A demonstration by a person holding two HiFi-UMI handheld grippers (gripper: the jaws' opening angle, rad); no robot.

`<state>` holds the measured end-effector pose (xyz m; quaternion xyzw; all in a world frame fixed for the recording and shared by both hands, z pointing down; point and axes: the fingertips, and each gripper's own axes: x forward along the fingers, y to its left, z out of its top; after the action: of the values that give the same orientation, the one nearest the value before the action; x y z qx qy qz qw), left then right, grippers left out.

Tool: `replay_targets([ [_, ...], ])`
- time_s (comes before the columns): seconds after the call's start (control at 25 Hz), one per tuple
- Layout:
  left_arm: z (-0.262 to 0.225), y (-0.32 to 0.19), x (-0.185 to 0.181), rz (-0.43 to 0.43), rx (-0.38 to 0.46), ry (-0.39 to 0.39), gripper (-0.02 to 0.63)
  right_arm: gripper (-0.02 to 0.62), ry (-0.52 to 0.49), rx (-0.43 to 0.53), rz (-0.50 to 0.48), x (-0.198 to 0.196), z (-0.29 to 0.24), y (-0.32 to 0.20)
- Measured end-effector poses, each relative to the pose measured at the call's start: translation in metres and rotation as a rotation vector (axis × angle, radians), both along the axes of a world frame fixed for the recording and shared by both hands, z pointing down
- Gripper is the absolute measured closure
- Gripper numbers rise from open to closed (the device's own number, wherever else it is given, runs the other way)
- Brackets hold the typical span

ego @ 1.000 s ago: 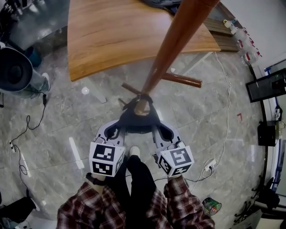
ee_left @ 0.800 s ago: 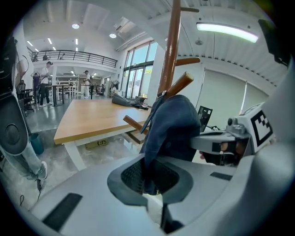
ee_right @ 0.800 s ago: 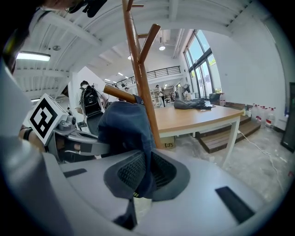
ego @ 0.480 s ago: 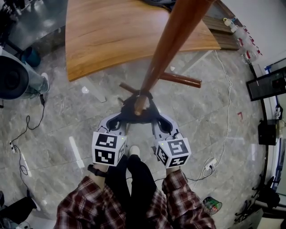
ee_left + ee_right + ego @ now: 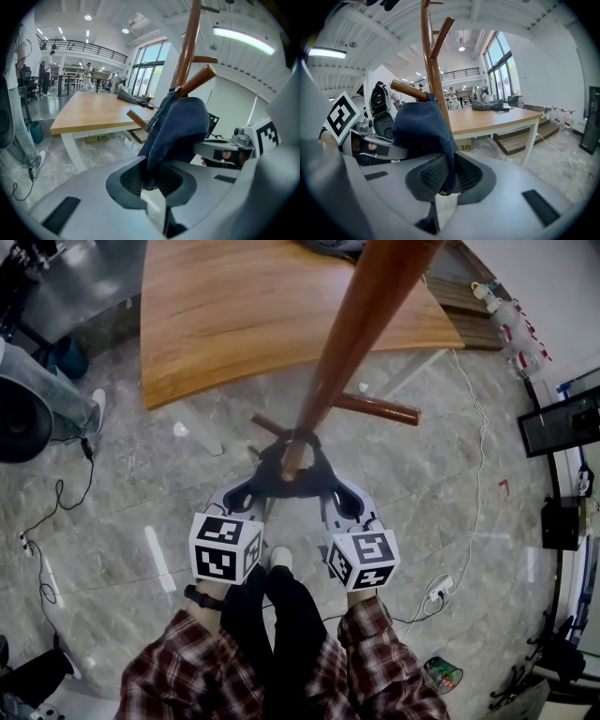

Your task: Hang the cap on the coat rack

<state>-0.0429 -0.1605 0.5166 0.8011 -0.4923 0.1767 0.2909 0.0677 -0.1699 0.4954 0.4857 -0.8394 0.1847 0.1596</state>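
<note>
Dark cap draped over a peg of the coat rack, held from both sides.
Head view: left gripper and right gripper flank the cap. Left gripper view: jaws nearly together on cap fabric, just starting to open. Right gripper view: jaws closed on the cap's edge. Hanging looks done; letting go and backing away remain.

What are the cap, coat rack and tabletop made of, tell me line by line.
The dark blue cap: soft cloth, matt; it folds and droops.
The round brown coat rack pole: wood, probably varnished; faint sheen.
The light brown tabletop: wood or wood-look laminate; grain streaks show.
</note>
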Motion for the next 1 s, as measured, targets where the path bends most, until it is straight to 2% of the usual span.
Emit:
replay_targets([
  [0.12, -0.001, 0.001, -0.001, -0.003, 0.0, -0.005, 0.586, 0.566, -0.009, -0.009, -0.01, -0.001, 0.0, 0.002],
  [0.2, -0.002, 0.002, -0.001, -0.002, -0.008, 0.005, 0.525, 0.546, -0.012, -0.013, -0.014, 0.0, -0.001, 0.003],
  [0.32, -0.005, 0.004, -0.003, -0.003, -0.005, 0.008, 0.494, 0.529, -0.013, -0.013, -0.011, 0.002, -0.003, 0.004],
  [0.72, -0.013, 0.025, -0.022, -0.071, -0.007, -0.001, 0.492, 0.528, -0.014, -0.013, 0.007, 0.008, -0.012, 0.026],
  [0.88, -0.04, 0.029, -0.029, -0.098, 0.013, 0.016, 0.494, 0.528, -0.012, 0.002, -0.023, 0.003, -0.037, 0.036],
  [1.0, -0.077, 0.027, -0.033, -0.112, 0.068, 0.031, 0.494, 0.528, -0.016, 0.043, -0.04, -0.001, -0.068, 0.037],
])
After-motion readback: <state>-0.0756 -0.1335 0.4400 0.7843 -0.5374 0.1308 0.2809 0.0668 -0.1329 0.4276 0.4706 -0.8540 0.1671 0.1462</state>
